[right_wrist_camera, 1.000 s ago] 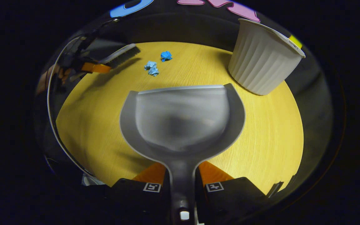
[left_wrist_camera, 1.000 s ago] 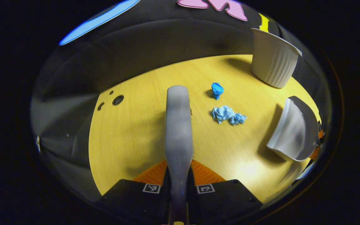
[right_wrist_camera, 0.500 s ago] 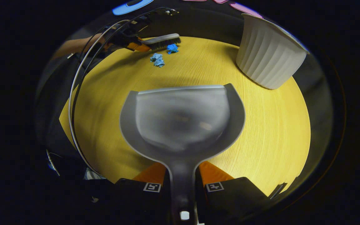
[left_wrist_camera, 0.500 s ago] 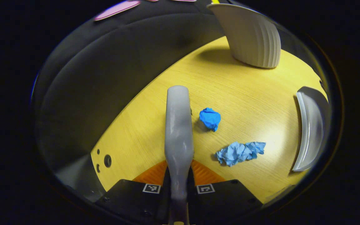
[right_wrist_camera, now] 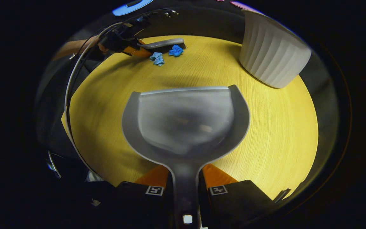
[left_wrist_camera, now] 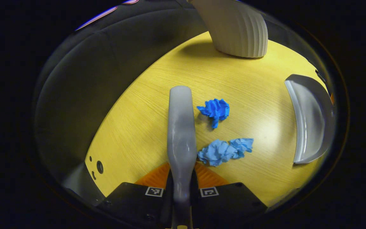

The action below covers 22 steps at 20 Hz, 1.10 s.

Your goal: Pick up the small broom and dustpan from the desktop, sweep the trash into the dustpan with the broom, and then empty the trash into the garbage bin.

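Observation:
My left gripper (left_wrist_camera: pixel 182 187) is shut on the grey broom (left_wrist_camera: pixel 181 133), whose back runs up the middle of the left gripper view. Right beside the broom lie a dark blue paper wad (left_wrist_camera: pixel 215 109) and a pale blue crumpled wad (left_wrist_camera: pixel 224 151). The grey dustpan (left_wrist_camera: pixel 310 117) stands at the right, its mouth toward the wads. In the right gripper view my right gripper (right_wrist_camera: pixel 185 187) is shut on the dustpan (right_wrist_camera: pixel 186 121) handle. Far ahead there, the broom (right_wrist_camera: pixel 162 44) touches the blue wads (right_wrist_camera: pixel 165 54), held by the left gripper (right_wrist_camera: pixel 129 44).
A white ribbed garbage bin (left_wrist_camera: pixel 235 28) stands at the table's far side, seen as the bin (right_wrist_camera: pixel 272 54) at upper right in the right gripper view. The yellow wooden tabletop (right_wrist_camera: pixel 265 127) has cable holes (left_wrist_camera: pixel 99 166) near its left edge. A white cable (right_wrist_camera: pixel 70 95) loops at left.
The broom has come down against the two wads and pushed them a little toward the dustpan; the dark wad has partly unfolded. The dustpan has moved slightly closer to the wads.

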Motion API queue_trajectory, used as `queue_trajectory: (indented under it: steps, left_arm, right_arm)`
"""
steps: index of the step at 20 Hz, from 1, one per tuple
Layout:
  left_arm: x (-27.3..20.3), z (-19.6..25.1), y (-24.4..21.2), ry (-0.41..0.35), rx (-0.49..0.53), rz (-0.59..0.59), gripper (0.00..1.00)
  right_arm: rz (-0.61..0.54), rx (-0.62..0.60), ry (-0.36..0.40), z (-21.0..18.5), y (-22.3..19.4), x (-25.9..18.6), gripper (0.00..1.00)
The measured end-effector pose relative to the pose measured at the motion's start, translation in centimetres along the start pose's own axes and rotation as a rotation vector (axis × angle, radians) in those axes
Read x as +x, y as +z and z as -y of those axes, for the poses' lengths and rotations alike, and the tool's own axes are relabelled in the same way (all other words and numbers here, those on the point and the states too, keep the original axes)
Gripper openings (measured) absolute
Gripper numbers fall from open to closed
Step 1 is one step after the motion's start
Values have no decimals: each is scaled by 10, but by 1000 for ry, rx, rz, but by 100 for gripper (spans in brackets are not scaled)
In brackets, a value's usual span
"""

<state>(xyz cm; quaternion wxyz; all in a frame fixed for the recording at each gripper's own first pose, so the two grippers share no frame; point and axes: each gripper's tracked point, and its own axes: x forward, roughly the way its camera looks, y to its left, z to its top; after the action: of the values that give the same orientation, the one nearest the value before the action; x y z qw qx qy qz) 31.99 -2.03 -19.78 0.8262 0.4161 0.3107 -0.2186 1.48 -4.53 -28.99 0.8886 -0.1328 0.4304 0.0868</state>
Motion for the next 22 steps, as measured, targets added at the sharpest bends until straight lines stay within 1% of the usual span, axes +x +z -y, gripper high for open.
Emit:
queue_trajectory:
  steps: [1,3,4,5,7,8,9,10,11,14,15,16,19,20,22]
  left_arm:
    - [-2,8,-2,-25,-2,9,31]
    - [-7,25,-3,-49,29,12,28]
    - [-10,32,-2,-54,52,15,31]
    - [-14,42,0,-61,72,16,28]
    - [-18,57,8,-78,101,18,28]
    - [-20,68,10,-101,108,17,28]
    - [-22,81,14,-126,110,20,25]
    - [-26,94,16,-158,114,23,28]
    - [-31,111,18,-190,124,25,28]
    - [-43,143,26,-252,207,33,28]
    - [-46,148,26,-274,218,34,24]
    - [-51,157,28,-303,218,34,28]
    - [-70,185,24,-432,180,6,28]
    - [-77,192,22,-458,163,-4,28]
    - [-81,199,22,-462,117,-6,28]
  right_arm:
    - [1,-8,3,0,1,0,37]
    - [-6,-22,10,2,-1,0,37]
    - [-10,-31,13,2,-1,0,37]
    - [-13,-38,17,2,-1,-1,37]
    - [-16,-50,26,2,-2,0,37]
    - [-17,-54,30,2,-1,-1,37]
    - [-13,-58,37,1,0,-3,37]
    - [-7,-63,42,2,-1,-1,37]
    - [1,-75,47,2,-1,0,37]
    - [17,-84,55,2,-3,-2,37]
    - [15,-86,55,2,-2,-1,37]
    - [15,-90,54,4,-1,-4,37]
    - [33,-94,62,4,1,-1,37]
    - [43,-86,65,3,1,-1,37]
    - [57,-75,69,4,0,0,37]
